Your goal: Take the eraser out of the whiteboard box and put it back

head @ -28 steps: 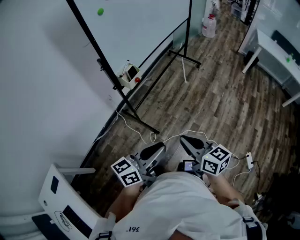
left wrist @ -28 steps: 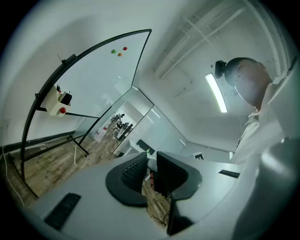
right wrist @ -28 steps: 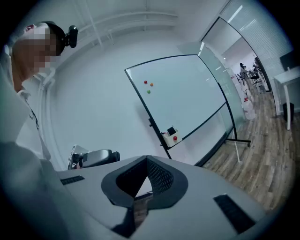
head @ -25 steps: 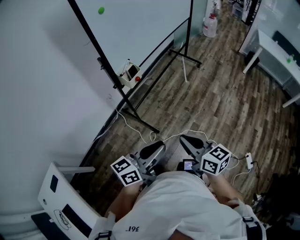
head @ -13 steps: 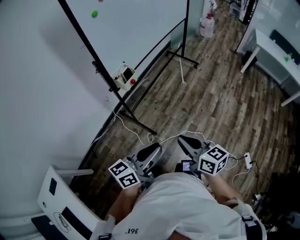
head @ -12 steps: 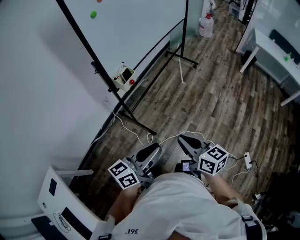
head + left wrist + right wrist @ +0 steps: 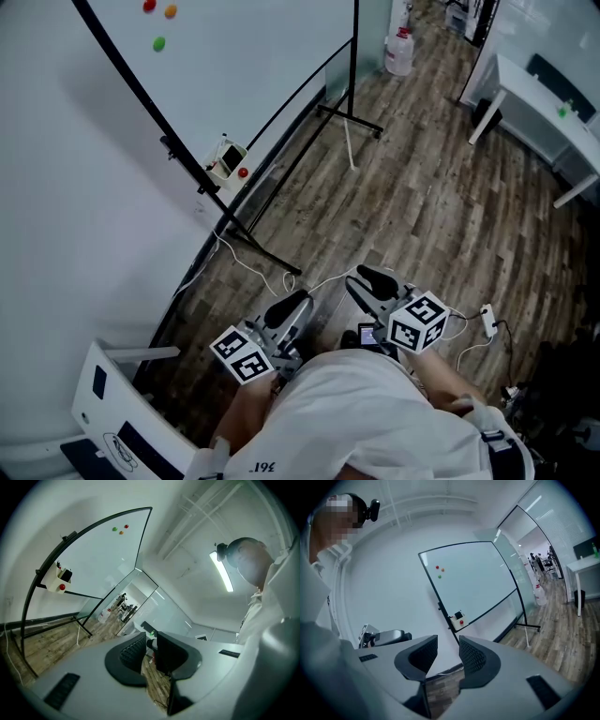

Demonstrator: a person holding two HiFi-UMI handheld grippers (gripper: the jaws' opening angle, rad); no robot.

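A white whiteboard box (image 7: 225,159) hangs on the whiteboard's lower frame, with a dark eraser (image 7: 229,155) standing in it and a red knob beside. The left gripper view shows the box (image 7: 60,576) far off at the left, and the right gripper view shows it (image 7: 458,619) beyond the jaws. Both grippers are held low against the person's body, well short of the box. My left gripper (image 7: 298,302) is shut and empty. The jaws of my right gripper (image 7: 361,277) are opening, with nothing between them.
The whiteboard (image 7: 253,56) leans on a black stand whose legs (image 7: 349,119) spread over the wooden floor. White cables (image 7: 281,277) and a power strip (image 7: 488,319) lie near my grippers. A white table (image 7: 544,94) stands at the right, and a white device (image 7: 122,412) at the bottom left.
The head view has shifted, so the whiteboard and its box sit farther left and higher in the picture. Both grippers have drifted slightly left and stay close to the body.
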